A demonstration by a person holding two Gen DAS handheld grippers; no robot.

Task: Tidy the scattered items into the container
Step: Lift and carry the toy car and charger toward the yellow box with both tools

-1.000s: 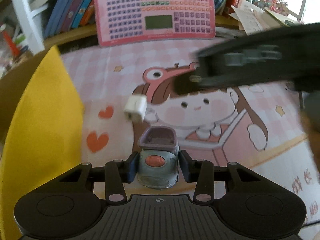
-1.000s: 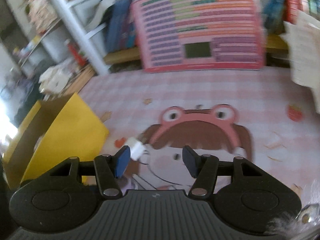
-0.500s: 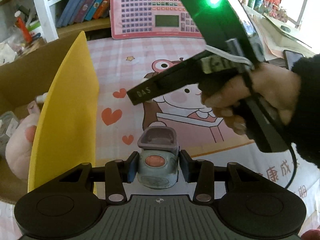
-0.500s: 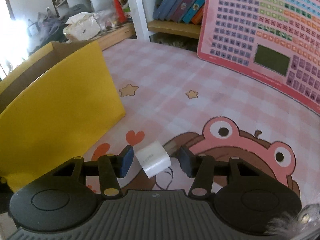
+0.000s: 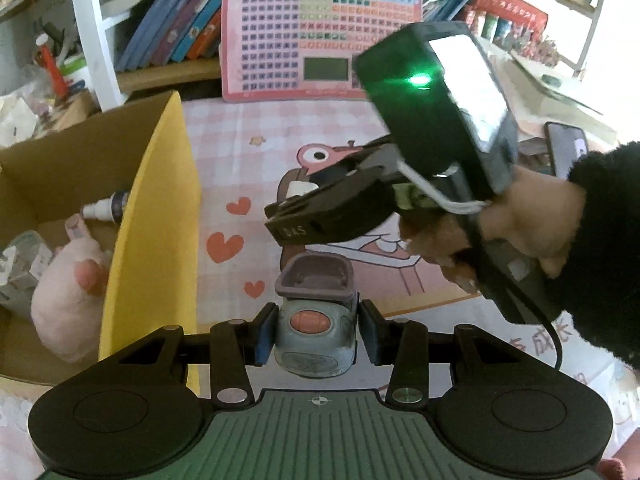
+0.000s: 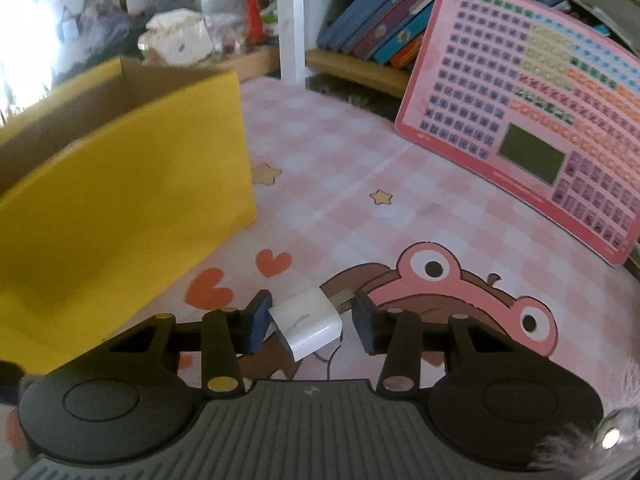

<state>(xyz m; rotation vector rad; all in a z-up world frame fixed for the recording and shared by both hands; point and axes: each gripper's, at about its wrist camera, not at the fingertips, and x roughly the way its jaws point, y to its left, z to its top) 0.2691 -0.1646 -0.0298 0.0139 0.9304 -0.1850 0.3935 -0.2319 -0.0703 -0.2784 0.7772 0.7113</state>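
Note:
My left gripper (image 5: 316,334) is shut on a small grey-blue toy car (image 5: 316,320) with a purple bucket, held just right of the yellow cardboard box (image 5: 156,216). The box also shows in the right wrist view (image 6: 120,200). My right gripper (image 6: 310,322) has its jaws around a white plug adapter (image 6: 308,322) lying on the pink mat; the left pad touches it, a small gap shows at the right pad. The right gripper (image 5: 292,208) and adapter (image 5: 300,189) also appear in the left wrist view, above the toy car.
Inside the box lie a pink plush toy (image 5: 68,296), a small bottle (image 5: 106,208) and a packet. A pink keyboard toy (image 6: 540,128) leans against the bookshelf at the back. A phone (image 5: 568,152) lies at the right. The pink cartoon mat (image 6: 360,184) covers the table.
The right gripper swung in over the mat and closed in around the white adapter. The left gripper, still holding the toy car, moved toward the box, bringing its inside into view.

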